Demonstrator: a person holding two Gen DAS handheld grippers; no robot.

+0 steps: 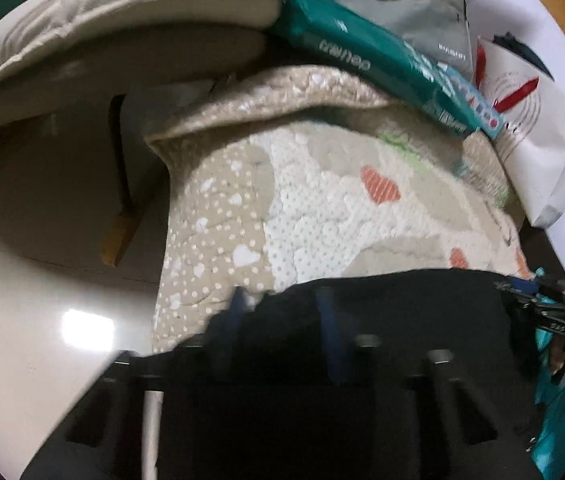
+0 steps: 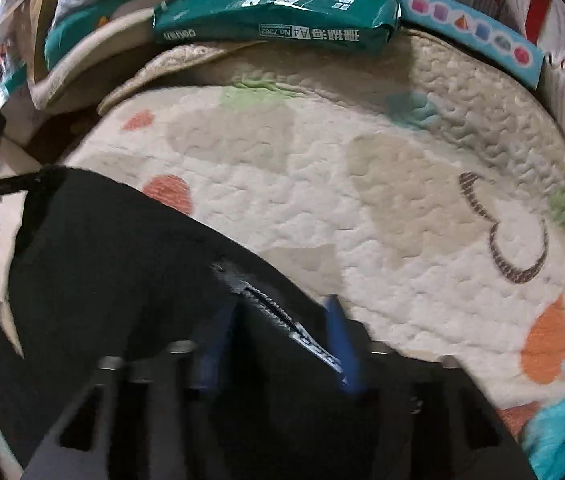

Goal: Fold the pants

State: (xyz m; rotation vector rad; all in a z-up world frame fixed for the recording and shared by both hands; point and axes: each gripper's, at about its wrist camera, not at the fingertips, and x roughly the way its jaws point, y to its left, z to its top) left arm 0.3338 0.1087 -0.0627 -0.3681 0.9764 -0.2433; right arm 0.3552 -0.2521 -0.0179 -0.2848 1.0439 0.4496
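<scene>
A quilted blanket (image 2: 362, 168) printed with hearts and dots covers the surface that carries everything, and one edge of it hangs down toward the pale tiled floor (image 1: 42, 300). The black pants (image 2: 114, 264) lie over the near part of this quilt, stretched between the two claws, with a zipper (image 2: 274, 308) showing near the right one. Along the far side of the blanket rest a beige cushion (image 1: 114, 4), a green pack of A4 paper (image 2: 274, 16), a light blue box (image 2: 470, 36) and a white paper bag (image 1: 538, 136).

The left claw (image 1: 282, 312) has its blue fingers (image 1: 328, 320) apart, with dark cloth lying between them; blur hides whether they grip it. The right claw (image 2: 278, 332) also stands with its fingers (image 2: 338, 336) spread on either side of the zipper, and I cannot tell if the cloth is pinched.
</scene>
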